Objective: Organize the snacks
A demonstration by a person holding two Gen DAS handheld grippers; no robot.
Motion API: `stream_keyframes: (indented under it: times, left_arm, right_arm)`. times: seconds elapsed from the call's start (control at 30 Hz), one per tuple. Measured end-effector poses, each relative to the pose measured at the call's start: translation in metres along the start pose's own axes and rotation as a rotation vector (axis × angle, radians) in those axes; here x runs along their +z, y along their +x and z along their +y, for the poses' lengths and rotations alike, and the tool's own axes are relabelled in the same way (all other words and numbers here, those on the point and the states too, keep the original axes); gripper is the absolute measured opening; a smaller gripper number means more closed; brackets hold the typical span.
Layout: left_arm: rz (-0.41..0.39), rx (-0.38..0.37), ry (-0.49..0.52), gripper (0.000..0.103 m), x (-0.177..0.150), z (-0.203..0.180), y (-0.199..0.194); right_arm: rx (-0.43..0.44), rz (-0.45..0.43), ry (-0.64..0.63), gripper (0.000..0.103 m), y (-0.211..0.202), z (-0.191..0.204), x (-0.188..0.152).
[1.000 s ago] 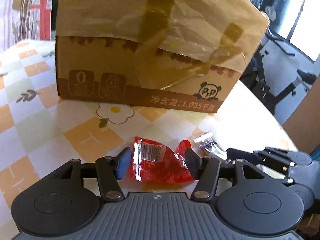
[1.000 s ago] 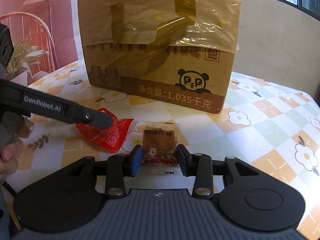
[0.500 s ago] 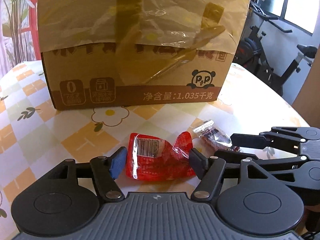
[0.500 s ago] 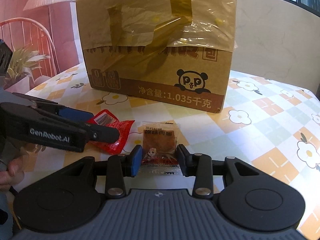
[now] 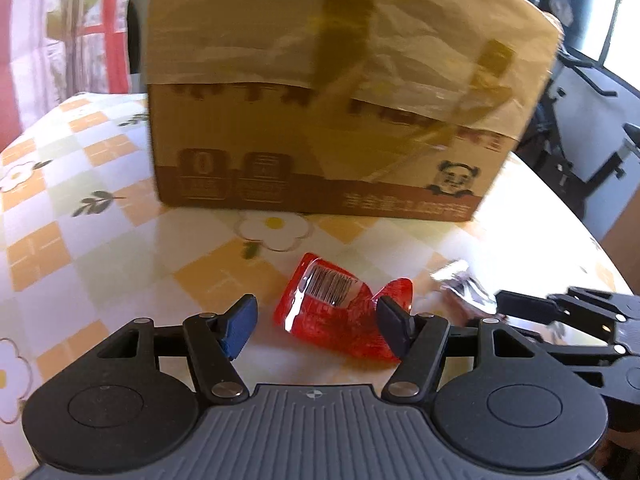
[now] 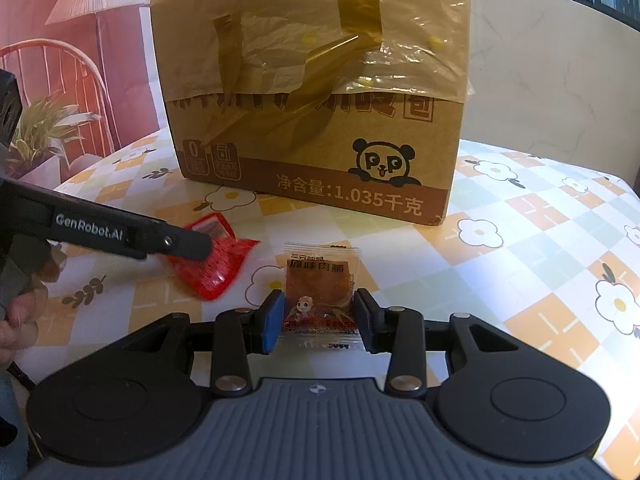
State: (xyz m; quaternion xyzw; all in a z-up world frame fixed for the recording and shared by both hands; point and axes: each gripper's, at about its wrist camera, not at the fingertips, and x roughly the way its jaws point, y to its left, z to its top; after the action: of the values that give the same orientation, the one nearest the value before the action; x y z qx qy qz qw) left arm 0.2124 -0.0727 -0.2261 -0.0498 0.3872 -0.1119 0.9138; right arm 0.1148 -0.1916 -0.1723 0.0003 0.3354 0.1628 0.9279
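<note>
A red snack packet [image 5: 332, 312] with a barcode lies on the checked tablecloth between the fingers of my left gripper [image 5: 318, 322]. That gripper is open: its blue left pad stands clear of the packet, and the right pad is at the packet's edge. The same red packet [image 6: 218, 272] shows in the right wrist view under a left finger [image 6: 172, 240]. My right gripper [image 6: 320, 320] is shut on a clear packet of brown jerky [image 6: 320, 276], one pad on each side. That packet [image 5: 468, 292] looks silvery in the left wrist view.
A tall cardboard box [image 6: 312, 120] with a plastic liner taped over its rim stands behind the packets, also as the box [image 5: 320, 140]. The round table's edge [image 5: 580, 232] curves off to the right. A hand [image 6: 16, 316] grips the left tool. An exercise bike [image 5: 592, 152] stands beyond.
The left gripper's jaws have spread, so its left pad now stands off the red packet, and its view has swung. The right gripper and jerky packet have not moved.
</note>
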Motion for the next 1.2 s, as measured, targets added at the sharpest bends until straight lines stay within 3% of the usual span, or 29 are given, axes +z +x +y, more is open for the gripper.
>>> stream_keyframes:
  times: [0.3,0.4,0.57,0.7,0.87,1.03,1.2]
  left_arm:
    - [0.006,0.122,-0.060,0.066,0.007,0.037,-0.007]
    - [0.015,0.154,-0.143,0.065,0.011,0.051,-0.012]
    - [0.024,0.020,-0.221,0.065,0.017,0.048,-0.018]
    - [0.076,-0.094,-0.273,0.065,0.016,0.040,-0.008]
    - [0.050,-0.086,-0.281,0.065,0.025,0.042,0.004]
    - [0.053,-0.092,-0.199,0.065,0.041,0.037,0.021]
    - [0.032,-0.023,-0.031,0.065,0.037,0.017,0.023]
  right_arm:
    - [0.006,-0.004,0.010,0.040,-0.001,0.000,0.000]
    - [0.007,-0.004,0.014,0.040,-0.001,0.000,0.000]
    - [0.008,-0.005,0.017,0.040,-0.001,0.000,0.000]
    - [0.009,-0.005,0.019,0.040,-0.001,0.001,0.000]
    - [0.011,-0.006,0.017,0.040,-0.001,0.002,0.000]
    - [0.013,-0.006,0.020,0.040,-0.001,0.001,-0.001]
    - [0.016,-0.007,0.025,0.040,-0.002,0.001,-0.001]
